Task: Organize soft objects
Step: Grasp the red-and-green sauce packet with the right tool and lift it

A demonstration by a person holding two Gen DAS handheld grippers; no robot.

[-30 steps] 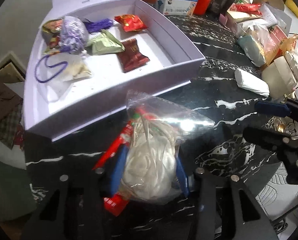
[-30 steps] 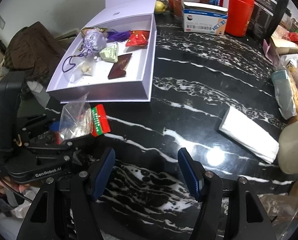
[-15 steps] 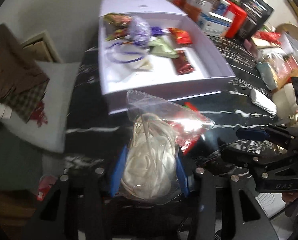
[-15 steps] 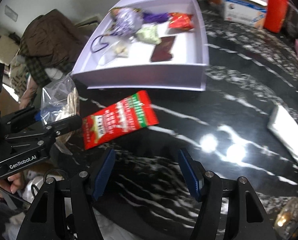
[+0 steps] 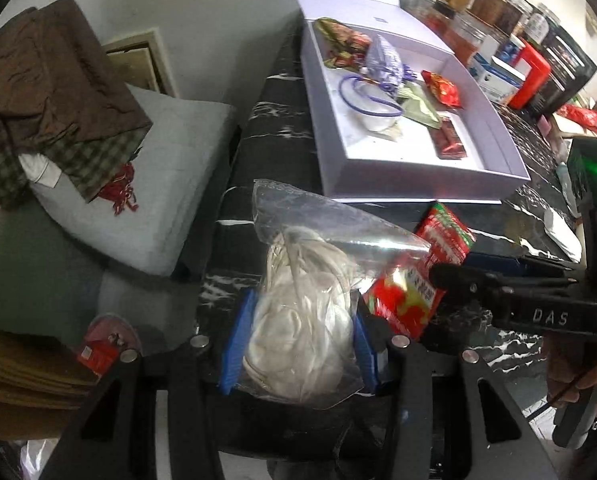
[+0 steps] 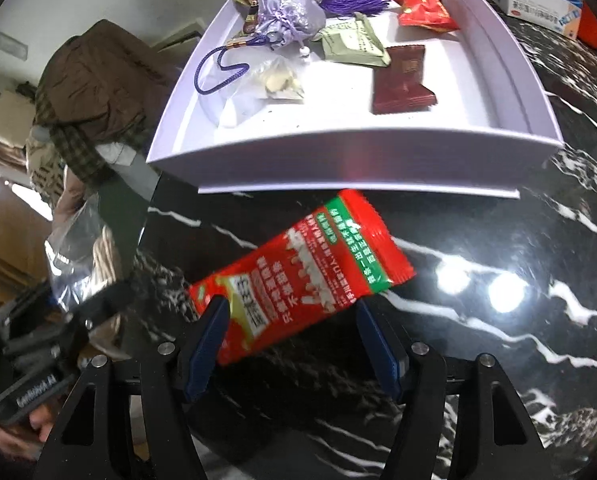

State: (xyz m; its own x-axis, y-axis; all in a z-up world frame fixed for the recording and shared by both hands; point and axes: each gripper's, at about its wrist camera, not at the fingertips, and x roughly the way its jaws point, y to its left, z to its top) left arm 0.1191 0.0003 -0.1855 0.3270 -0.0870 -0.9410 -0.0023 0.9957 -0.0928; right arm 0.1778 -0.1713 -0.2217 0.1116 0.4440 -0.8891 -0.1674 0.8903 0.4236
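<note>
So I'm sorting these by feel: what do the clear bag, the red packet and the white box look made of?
The clear bag looks like thin glossy plastic film: see-through, crinkled, glare streaks. The red packet looks like printed plastic or foil laminate, shiny, with crimped ends. The white box looks like matte rigid cardboard with crisp straight walls, though I can't be sure.

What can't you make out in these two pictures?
- Left wrist view: the near end of the red snack packet, behind the clear bag of white cord in the left gripper.
- Left wrist view: right gripper, side-on; its opening is unreadable.
- Right wrist view: packet print, blurred.
</note>
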